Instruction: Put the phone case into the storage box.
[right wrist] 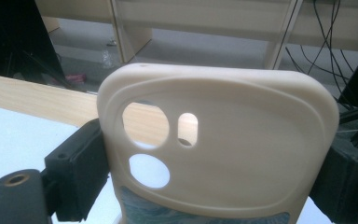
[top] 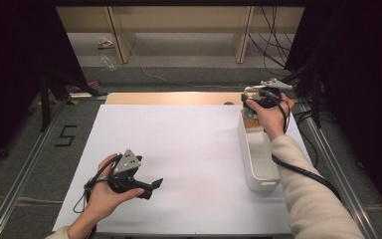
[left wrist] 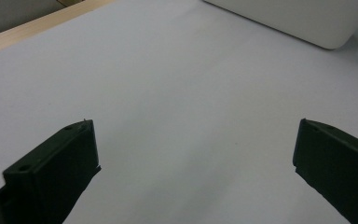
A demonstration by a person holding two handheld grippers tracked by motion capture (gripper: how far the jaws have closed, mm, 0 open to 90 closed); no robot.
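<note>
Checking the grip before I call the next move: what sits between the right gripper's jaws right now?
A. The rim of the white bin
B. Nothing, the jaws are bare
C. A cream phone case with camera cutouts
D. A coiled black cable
C: in the right gripper view the cream phone case, with its round camera holes, stands clamped by its two edges between the black jaws of the right gripper.

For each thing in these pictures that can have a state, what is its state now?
Phone case: upright, clamped by its side edges in the right hand-held gripper, above the far end of the bin.
Left hand-held gripper: open, nothing between the jaws, over the white sheet.
White bin: upright on the sheet, open top.
</note>
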